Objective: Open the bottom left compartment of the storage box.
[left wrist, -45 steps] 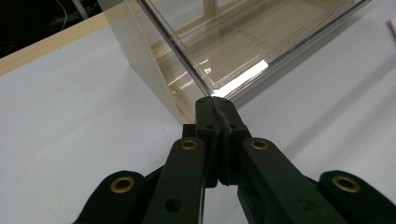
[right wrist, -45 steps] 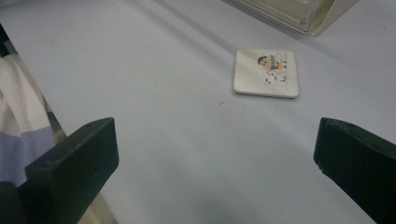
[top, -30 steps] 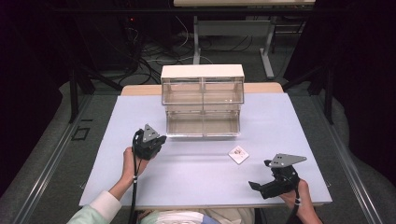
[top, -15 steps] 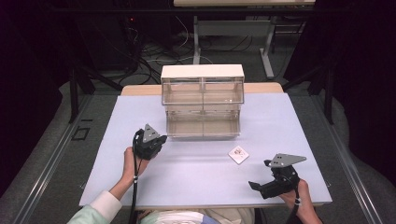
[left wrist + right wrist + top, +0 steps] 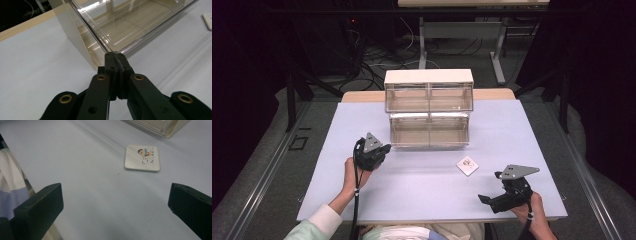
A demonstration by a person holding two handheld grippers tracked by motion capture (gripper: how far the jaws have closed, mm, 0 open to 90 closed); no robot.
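The clear plastic drawer (image 5: 429,131) stands pulled out from the lower row of the small drawer cabinet (image 5: 429,95), near the middle of the pale table (image 5: 337,130), and it looks empty. My left gripper (image 5: 382,150) is at the drawer's front left corner; in the left gripper view its jaws are pressed together, with the tips right at the drawer's (image 5: 130,22) clear rim. I cannot tell whether they pinch the rim or merely touch it. The cabinet's cream side wall (image 5: 72,35) stands just beside that corner.

To the right of the drawer's front, apart from it, a small square white tile with a cartoon figure (image 5: 467,165) lies flat on the table. My right gripper (image 5: 484,200) rests low near the table's near right edge, well apart from the cabinet, pointing toward the tile. In the right gripper view its jaws stand wide apart with nothing between them, and the tile (image 5: 142,157) lies ahead of them on the bare tabletop (image 5: 95,195).
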